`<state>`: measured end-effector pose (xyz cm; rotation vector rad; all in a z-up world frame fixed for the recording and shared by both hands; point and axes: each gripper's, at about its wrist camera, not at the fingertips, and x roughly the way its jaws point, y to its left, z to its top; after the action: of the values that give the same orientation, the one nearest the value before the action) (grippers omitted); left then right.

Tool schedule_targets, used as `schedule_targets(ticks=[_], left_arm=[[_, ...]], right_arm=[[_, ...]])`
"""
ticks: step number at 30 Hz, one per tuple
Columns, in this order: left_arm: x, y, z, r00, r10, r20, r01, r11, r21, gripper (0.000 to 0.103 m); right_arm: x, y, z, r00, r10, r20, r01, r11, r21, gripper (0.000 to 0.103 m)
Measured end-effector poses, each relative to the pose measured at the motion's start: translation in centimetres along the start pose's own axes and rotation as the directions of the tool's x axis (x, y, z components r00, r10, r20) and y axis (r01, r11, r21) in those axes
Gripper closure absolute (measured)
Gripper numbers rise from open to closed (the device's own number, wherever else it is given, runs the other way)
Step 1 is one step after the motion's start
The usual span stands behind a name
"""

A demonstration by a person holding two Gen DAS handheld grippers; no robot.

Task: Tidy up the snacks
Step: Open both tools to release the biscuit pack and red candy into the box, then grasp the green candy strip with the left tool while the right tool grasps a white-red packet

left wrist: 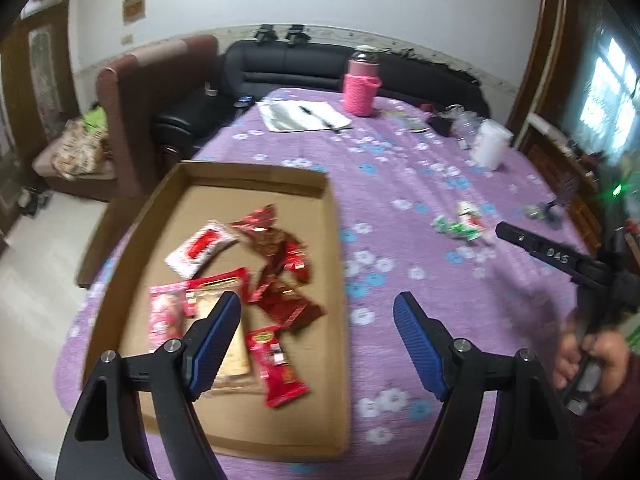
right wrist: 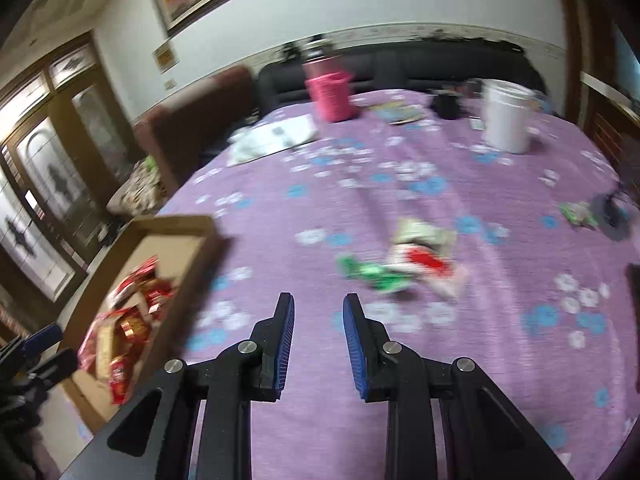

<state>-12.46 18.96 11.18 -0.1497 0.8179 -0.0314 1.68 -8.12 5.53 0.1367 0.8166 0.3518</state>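
A shallow cardboard tray [left wrist: 336, 240] lies on the purple flowered tablecloth and holds several red and white snack packets [left wrist: 276, 264]. My left gripper [left wrist: 318, 306] is open and empty, hovering above the tray's near right part. Green, white and red snack packets [left wrist: 464, 222] lie loose on the cloth to the right. In the right wrist view my right gripper [right wrist: 319, 308] is open and empty above the cloth, with those loose packets [right wrist: 400, 268] just ahead to its right and the tray [right wrist: 192, 240] to its left. The right gripper also shows in the left wrist view [left wrist: 552, 254].
A pink-sleeved bottle [left wrist: 360, 86], papers with a pen [left wrist: 304, 116], a white tub [left wrist: 492, 144] and small dark items stand at the table's far side. Another green packet [right wrist: 578, 212] lies at far right. A black sofa [left wrist: 320, 60] and brown armchair [left wrist: 152, 88] stand behind.
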Motion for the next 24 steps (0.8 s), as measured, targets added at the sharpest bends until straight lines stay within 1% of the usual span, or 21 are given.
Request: schedule_targets(ticks=[1,5,7,9,10,13,15,18,19,21,23,24], left_arm=[[0.0,-0.1,0.1,0.999,-0.033,-0.003,0.033,0.999,-0.009,0.025],[0.9,-1.6,0.5,0.994,-0.107,-0.025,0.107,0.994,0.004,0.025],[1.8,-2.8,0.6,0.988,-0.148,-0.052,0.149,0.989,0.015,0.025],[2.4,-4.0,0.7,0.986,-0.153,-0.07,0.156,0.987,0.033,0.025],[2.6,-4.7,0.7,0.986,-0.147,-0.074,0.151,0.987,0.052,0.025],[3.3,-6.4,0.9,0.986,-0.146,-0.086,0.154,0.983,0.096,0.025],[3.4,-7.1,1.0,0.986,-0.146,-0.086,0.155,0.981,0.114,0.025],[3.9,-7.4,1.2,0.986,-0.142,-0.09,0.152,0.981,0.119,0.025],[4.1,-7.2,1.3,0.985,-0.142,-0.093,0.152,0.982,0.112,0.025],[4.5,-6.9,1.4,0.985,-0.138,-0.099,0.148,0.984,0.101,0.025],[4.8,-6.3,1.4,0.985,-0.138,-0.101,0.147,0.985,0.091,0.025],[4.9,-5.9,1.4,0.985,-0.138,-0.1,0.146,0.985,0.087,0.025]], right_arm=[[-0.3,-1.4,0.1,1.0,-0.017,0.008,0.017,1.0,0.026,0.076],[-0.9,-6.9,0.7,0.997,-0.077,0.021,0.074,0.988,0.136,0.076],[-0.4,-8.9,0.8,0.997,-0.08,0.01,0.076,0.98,0.182,0.076],[0.3,-9.8,0.9,0.998,-0.062,0.003,0.06,0.974,0.216,0.076],[0.9,-10.1,1.1,0.999,-0.054,0.001,0.052,0.971,0.232,0.074],[2.7,-9.8,1.8,0.999,-0.034,-0.012,0.035,0.973,0.228,0.059],[4.2,-9.0,2.2,0.999,-0.033,-0.023,0.037,0.979,0.202,0.058],[6.3,-7.7,3.5,0.996,-0.093,-0.017,0.094,0.988,0.12,0.058],[6.9,-7.7,3.8,0.995,-0.096,-0.021,0.098,0.989,0.114,0.058],[8.5,-8.1,4.1,0.997,-0.056,-0.059,0.064,0.988,0.141,0.058],[9.5,-8.4,3.6,0.991,0.059,-0.12,-0.035,0.98,0.194,0.058],[9.5,-8.5,3.4,0.985,0.116,-0.129,-0.087,0.974,0.211,0.058]])
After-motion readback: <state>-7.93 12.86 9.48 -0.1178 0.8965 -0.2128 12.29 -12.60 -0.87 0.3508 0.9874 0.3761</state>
